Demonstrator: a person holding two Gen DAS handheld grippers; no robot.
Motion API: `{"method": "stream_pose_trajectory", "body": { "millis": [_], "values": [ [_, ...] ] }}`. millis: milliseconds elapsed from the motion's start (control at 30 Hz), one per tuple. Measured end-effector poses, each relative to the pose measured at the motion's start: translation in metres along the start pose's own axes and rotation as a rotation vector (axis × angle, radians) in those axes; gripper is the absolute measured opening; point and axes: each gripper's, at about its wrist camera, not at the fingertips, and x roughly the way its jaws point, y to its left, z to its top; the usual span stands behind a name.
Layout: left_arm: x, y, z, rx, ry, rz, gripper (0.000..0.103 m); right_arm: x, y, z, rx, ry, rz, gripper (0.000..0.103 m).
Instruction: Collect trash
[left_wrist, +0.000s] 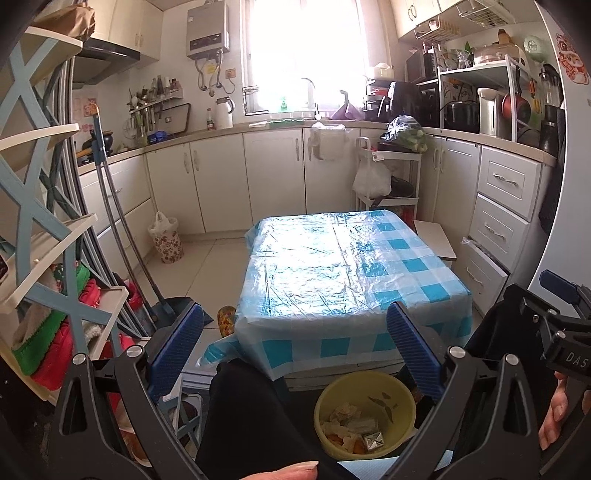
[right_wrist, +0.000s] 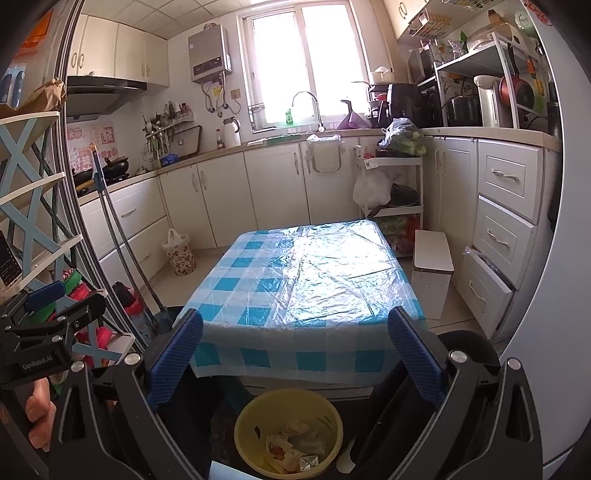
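A yellow bin (left_wrist: 365, 413) stands on the floor below the table's near edge, holding crumpled paper, orange peel and a foil wrapper (left_wrist: 373, 440). It shows in the right wrist view too (right_wrist: 288, 432). The low table (left_wrist: 343, 273) wears a blue-checked cloth under clear plastic (right_wrist: 306, 280); no trash shows on it. My left gripper (left_wrist: 295, 349) is open and empty, held above the bin. My right gripper (right_wrist: 295, 349) is open and empty, also above the bin. Each gripper's body shows at the edge of the other's view.
A person's dark-clothed legs (left_wrist: 251, 417) are beside the bin. A shelf rack (left_wrist: 48, 258) and broom with dustpan (left_wrist: 122, 236) stand left. A floral bag-lined bin (left_wrist: 166, 240) sits by the cabinets. A white stool (right_wrist: 432, 273) and drawers (right_wrist: 502, 229) stand right.
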Motion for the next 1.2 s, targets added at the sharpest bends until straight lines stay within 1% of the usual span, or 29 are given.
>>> {"method": "stream_pose_trajectory", "body": {
  "millis": [100, 433, 733, 867, 967, 1033, 1100, 1200],
  "values": [
    [0.001, 0.004, -0.001, -0.013, 0.000, 0.003, 0.096, 0.001, 0.001, -0.001, -0.002, 0.004, 0.002, 0.096],
    [0.004, 0.005, -0.003, -0.008, 0.010, 0.046, 0.096, 0.000, 0.003, -0.002, -0.013, 0.008, 0.005, 0.096],
    [0.010, 0.010, -0.007, -0.034, 0.038, 0.007, 0.096, 0.002, 0.005, -0.004, -0.017, 0.017, 0.010, 0.096],
    [0.005, 0.011, -0.010, -0.048, 0.006, -0.014, 0.096, 0.003, 0.006, -0.005, -0.017, 0.020, 0.011, 0.096],
    [-0.001, 0.002, -0.012, 0.003, -0.027, 0.015, 0.096, 0.003, 0.008, -0.005, -0.025, 0.017, 0.011, 0.096],
    [-0.003, -0.004, -0.012, 0.030, -0.034, 0.020, 0.096, 0.002, 0.011, -0.004, -0.037, 0.008, 0.009, 0.096],
    [-0.001, -0.008, -0.012, 0.044, -0.017, 0.023, 0.096, 0.000, 0.012, -0.004, -0.048, -0.004, 0.004, 0.096],
    [0.008, -0.008, -0.012, 0.028, 0.045, -0.009, 0.096, -0.002, 0.013, -0.003, -0.058, -0.018, -0.004, 0.096]
  ]
}}
